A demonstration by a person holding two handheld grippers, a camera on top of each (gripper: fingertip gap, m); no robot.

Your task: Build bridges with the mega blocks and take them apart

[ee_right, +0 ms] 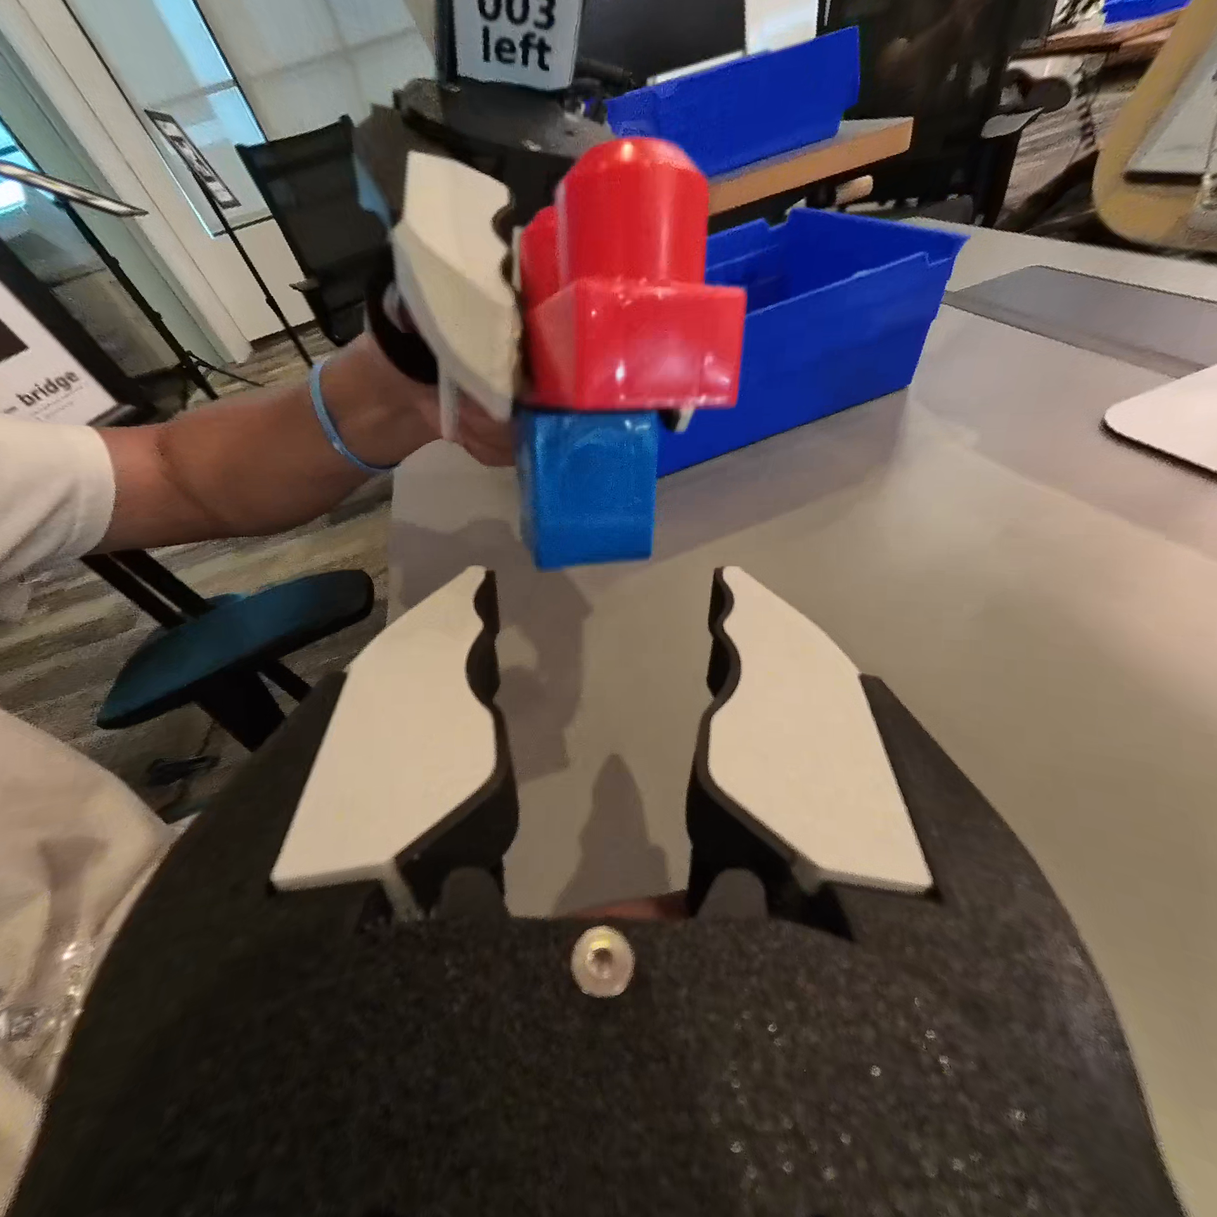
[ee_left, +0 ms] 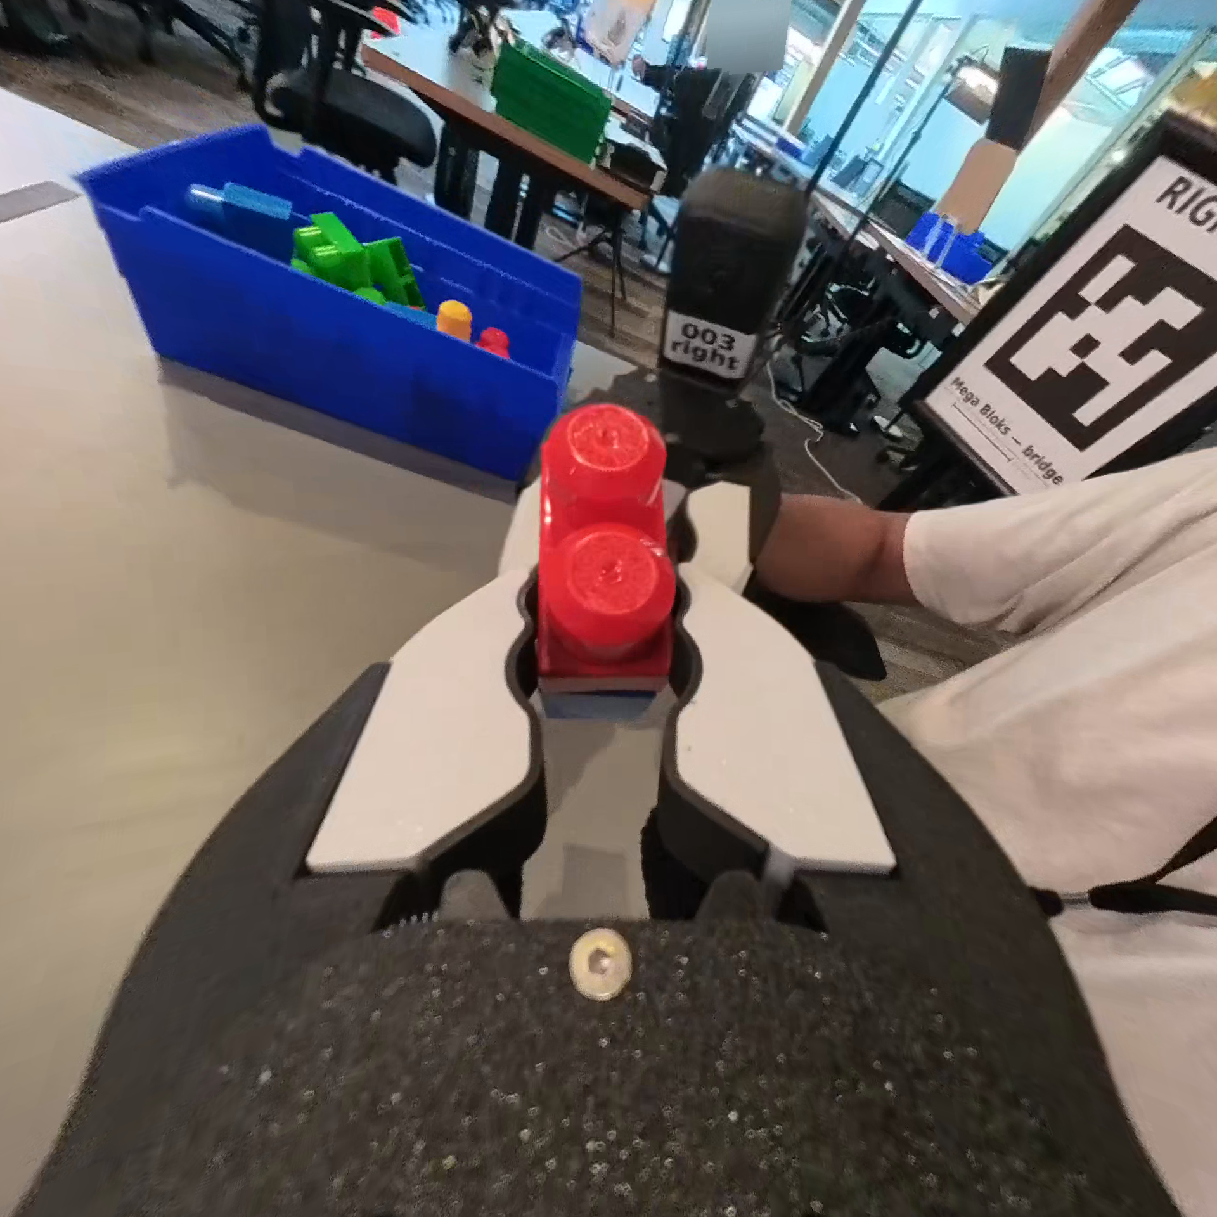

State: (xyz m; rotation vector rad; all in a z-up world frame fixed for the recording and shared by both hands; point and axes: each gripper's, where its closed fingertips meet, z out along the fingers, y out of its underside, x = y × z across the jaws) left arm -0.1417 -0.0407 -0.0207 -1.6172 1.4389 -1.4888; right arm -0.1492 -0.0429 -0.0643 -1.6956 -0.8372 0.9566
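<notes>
My left gripper (ee_left: 602, 593) is shut on a red two-stud block (ee_left: 602, 546) and holds it above the grey table (ee_left: 197, 658). A blue block (ee_right: 589, 487) is stuck under the red block's (ee_right: 632, 316) near end. My right gripper (ee_right: 602, 579) is open and empty, with its tips just short of the blue block and slightly below it. Its fingers (ee_left: 718, 533) show facing me beyond the red block. A blue bin (ee_left: 329, 342) at the far left of the table holds green, blue, orange and red blocks.
The same bin (ee_right: 823, 342) shows behind the held blocks. A board with a black-and-white marker (ee_left: 1086, 329) stands off the table's right edge. A person's forearm (ee_left: 836, 560) reaches in. A white flat object (ee_right: 1172, 421) lies at the right. A chair seat (ee_right: 243, 639) is beside the table.
</notes>
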